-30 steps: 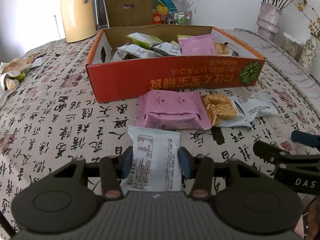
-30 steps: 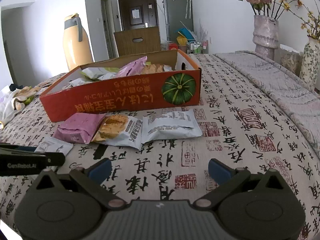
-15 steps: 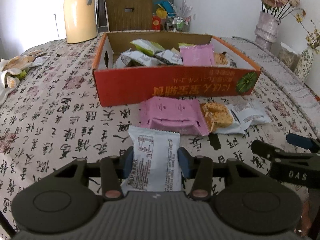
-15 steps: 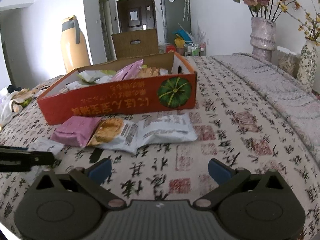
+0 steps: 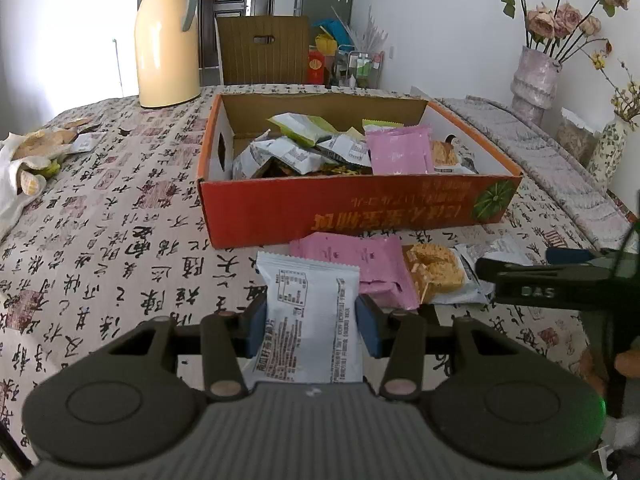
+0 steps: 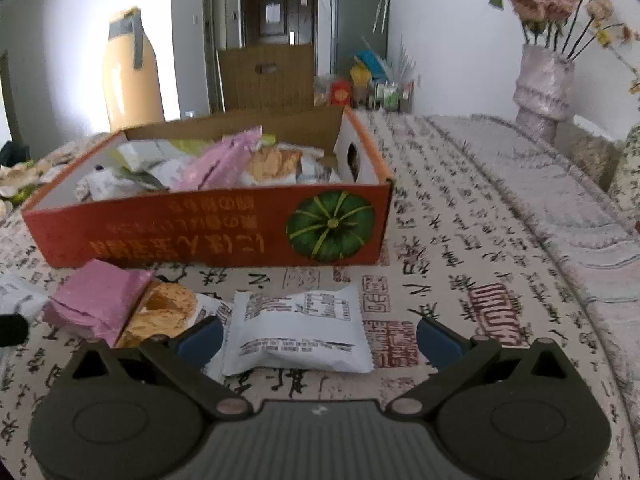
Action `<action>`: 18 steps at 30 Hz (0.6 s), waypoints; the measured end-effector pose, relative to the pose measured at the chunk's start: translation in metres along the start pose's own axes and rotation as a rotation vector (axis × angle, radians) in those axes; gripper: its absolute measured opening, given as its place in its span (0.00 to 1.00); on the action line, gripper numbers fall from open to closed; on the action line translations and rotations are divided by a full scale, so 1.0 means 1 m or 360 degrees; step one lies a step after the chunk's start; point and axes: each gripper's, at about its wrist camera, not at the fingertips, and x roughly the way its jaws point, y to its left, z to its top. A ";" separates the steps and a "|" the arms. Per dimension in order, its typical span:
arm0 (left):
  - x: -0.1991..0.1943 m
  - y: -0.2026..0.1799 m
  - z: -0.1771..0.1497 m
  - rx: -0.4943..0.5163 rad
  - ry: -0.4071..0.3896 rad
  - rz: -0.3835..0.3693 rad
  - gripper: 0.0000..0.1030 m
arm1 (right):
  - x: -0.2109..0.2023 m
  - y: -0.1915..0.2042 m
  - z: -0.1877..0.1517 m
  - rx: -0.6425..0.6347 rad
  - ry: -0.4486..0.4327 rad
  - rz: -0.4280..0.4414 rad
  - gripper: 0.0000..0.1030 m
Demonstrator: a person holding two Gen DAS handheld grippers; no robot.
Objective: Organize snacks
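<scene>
**Snack packets in front of an orange box**

Calligraphy-printed cloth covers the table [image 5: 100,240], its weave matte and slightly rumpled. Toward the far edge stands a smooth cream jug [image 5: 166,36] with a grey handle; a ribbed pinkish vase [image 6: 544,84] of dried roses stands off to the right.

An open cardboard box [image 5: 360,212], glossy orange outside and raw brown inside, sits mid-table, part-filled with crinkled foil packets and one flat pink pouch [image 5: 400,152].

The left gripper [image 5: 312,320] pinches a white packet [image 5: 310,312] between its blue pads, one pad on each long side. The packet is flat, rectangular, with serrated end seams and printed text, and juts forward toward the box's near wall.

Just in front of that wall lie a soft pink packet [image 6: 100,300] and, overlapping its right side, a clear-windowed packet showing a golden, crumbly cake [image 6: 164,312].

The right gripper [image 6: 320,336] is spread wide. A puffy, pillow-shaped white packet [image 6: 298,336] lies on the cloth between its pads, nearer the left pad, which appears just beside its edge; the right pad stands apart.
</scene>
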 end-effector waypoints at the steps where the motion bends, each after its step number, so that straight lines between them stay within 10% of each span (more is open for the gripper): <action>1: 0.000 0.000 0.001 0.0002 -0.0002 0.0000 0.46 | 0.005 0.001 0.001 0.0000 0.0019 -0.0002 1.00; 8: 0.001 0.001 0.004 0.0003 -0.0010 -0.0004 0.46 | 0.019 -0.001 0.003 0.0062 0.0059 0.0051 0.98; 18: 0.001 0.002 0.007 -0.0002 -0.0021 -0.0012 0.46 | 0.007 0.007 -0.002 -0.0051 -0.0003 0.0083 0.57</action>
